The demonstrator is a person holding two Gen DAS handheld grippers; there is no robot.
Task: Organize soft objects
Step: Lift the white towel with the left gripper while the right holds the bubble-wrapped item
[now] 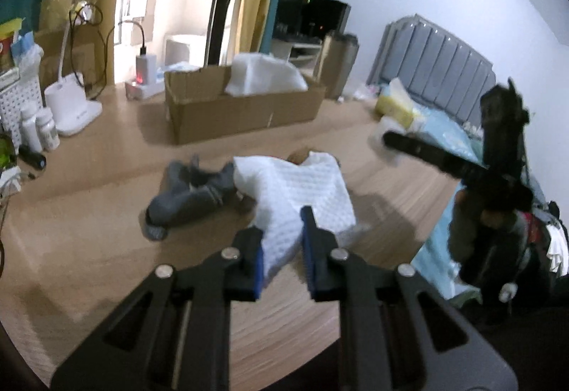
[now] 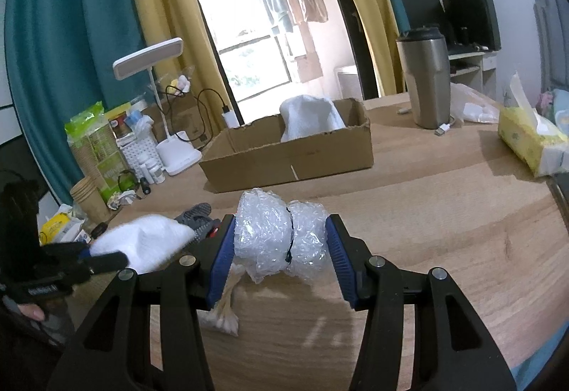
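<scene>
The left claw [image 1: 282, 241] pinches the near corner of a white cloth [image 1: 298, 184], which trails from it toward 12 o'clock over the worktop [image 1: 89, 234], beside gray socks [image 1: 188, 193] at 10 o'clock. The right claw [image 2: 282, 248] clamps a bubble-wrap bundle [image 2: 281, 234] between its pads, with the cardboard box [image 2: 284, 159] at 12 o'clock beyond; no label is readable.

We see a white waffle-textured cloth [image 1: 298, 188] pinched at its near corner between the left tool's [image 1: 284, 248] blue pads, draping ahead onto a crumpled grey sock [image 1: 188, 191] just beyond. A bubble-wrap bundle [image 2: 281, 234] tied with a dark band sits clamped between the right tool's [image 2: 281, 248] pads on the worktop [image 2: 444, 231].
</scene>
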